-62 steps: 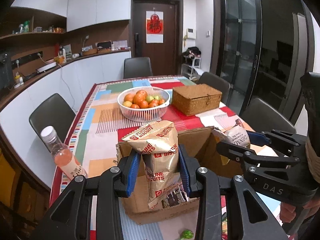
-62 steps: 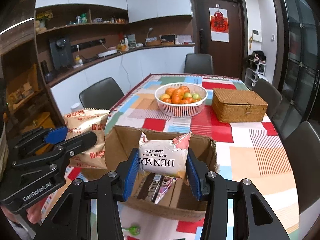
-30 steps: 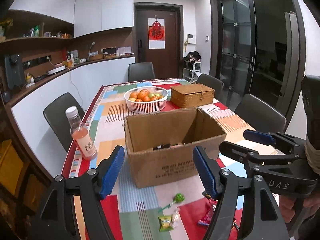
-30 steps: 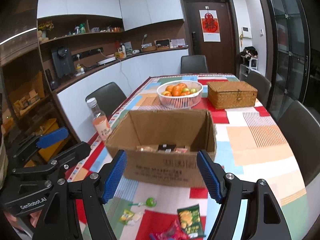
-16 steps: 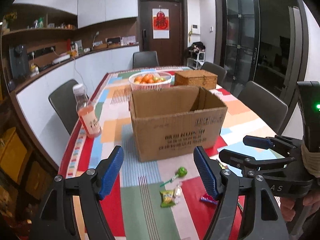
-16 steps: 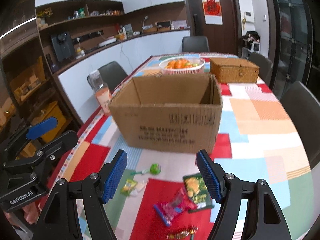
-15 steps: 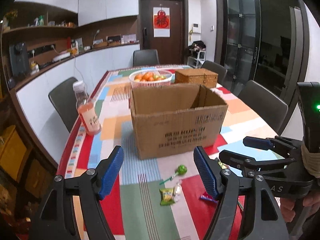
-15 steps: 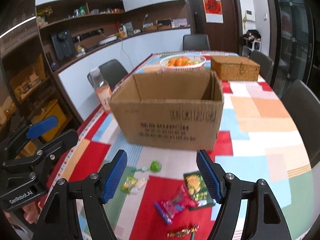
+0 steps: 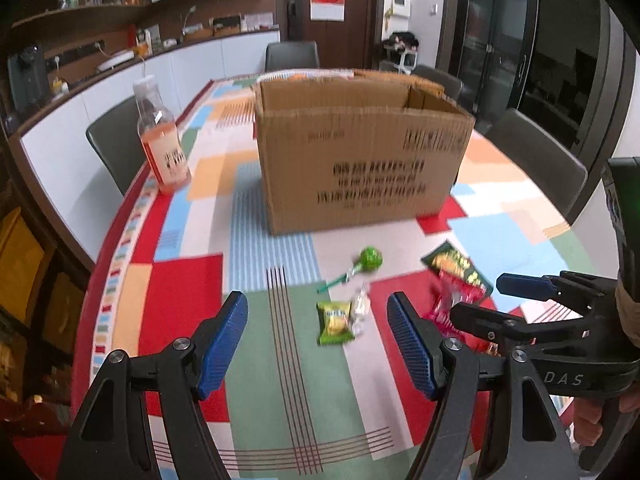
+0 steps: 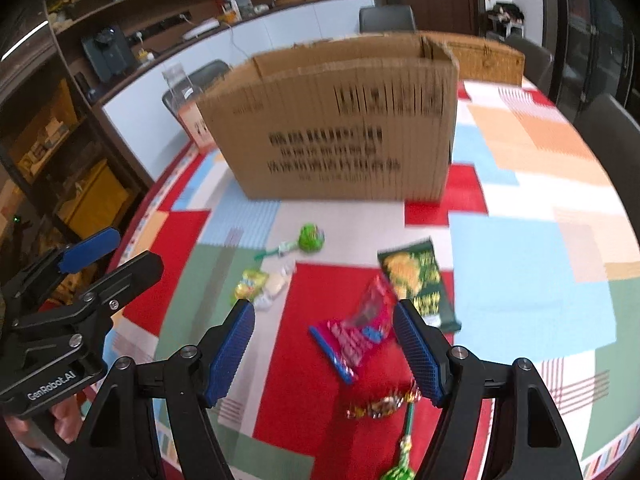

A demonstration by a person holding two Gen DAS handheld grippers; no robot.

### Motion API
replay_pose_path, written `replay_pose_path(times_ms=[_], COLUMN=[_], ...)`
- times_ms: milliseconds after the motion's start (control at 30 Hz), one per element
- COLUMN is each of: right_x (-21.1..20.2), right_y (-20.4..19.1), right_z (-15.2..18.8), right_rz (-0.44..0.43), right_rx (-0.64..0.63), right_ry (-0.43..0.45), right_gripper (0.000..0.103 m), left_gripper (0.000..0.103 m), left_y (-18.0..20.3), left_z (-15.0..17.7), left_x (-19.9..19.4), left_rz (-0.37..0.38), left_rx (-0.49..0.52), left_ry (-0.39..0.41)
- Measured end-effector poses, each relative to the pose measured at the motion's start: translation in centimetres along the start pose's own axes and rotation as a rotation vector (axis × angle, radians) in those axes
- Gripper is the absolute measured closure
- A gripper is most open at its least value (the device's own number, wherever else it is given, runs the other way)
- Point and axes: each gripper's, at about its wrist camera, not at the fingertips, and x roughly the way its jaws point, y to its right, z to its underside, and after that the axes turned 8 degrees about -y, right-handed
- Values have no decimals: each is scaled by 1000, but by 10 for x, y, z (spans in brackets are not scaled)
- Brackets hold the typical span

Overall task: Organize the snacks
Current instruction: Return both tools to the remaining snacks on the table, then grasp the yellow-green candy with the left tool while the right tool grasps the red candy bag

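An open cardboard box point(image 9: 360, 160) point(image 10: 340, 128) stands on the patchwork tablecloth. In front of it lie loose snacks: a green lollipop point(image 9: 370, 258) point(image 10: 310, 237), a small green-yellow packet point(image 9: 335, 322) point(image 10: 250, 282), a clear-wrapped sweet point(image 9: 360, 308), a dark green packet point(image 10: 418, 280) point(image 9: 456, 266) and a pink-red packet point(image 10: 356, 334). A gold-red wrapped sweet point(image 10: 380, 404) and a second lollipop point(image 10: 400, 468) lie nearer. My left gripper point(image 9: 316, 342) hangs open above the small packet, empty. My right gripper point(image 10: 324, 350) is open over the pink-red packet, nothing pressed between its pads.
A bottle of pink drink point(image 9: 160, 136) stands left of the box near the table's left edge. A wicker box point(image 10: 484, 60) sits behind the carton. Dark chairs point(image 9: 536, 160) ring the table. The right gripper point(image 9: 560, 320) reaches into the left wrist view.
Both grippers let go of the snack bags into the box, then drew back and sank toward the table, tilting down. The loose snacks now lie under the fingers and the box looms higher.
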Motion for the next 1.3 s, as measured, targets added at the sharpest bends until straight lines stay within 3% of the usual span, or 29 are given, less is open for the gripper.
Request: replay_pose_path(times_ms=[600,967,1300], right_x=[43,64,76], right_y=[13,2,-2], right_z=[3,-11,-21], right_rz=[1,4,-9], right_rx=[53,15,2], right_ry=[-125,-143,-143], right_gripper=[45,57,59], left_gripper=[33,53,56], left_y=[-3,-13,-11], left_z=[8,1,-3], left_x=[60,86,94], left_rz=[25,61,112], left_rx=[7,-26,-35], left_ry=[-127,-178,-199])
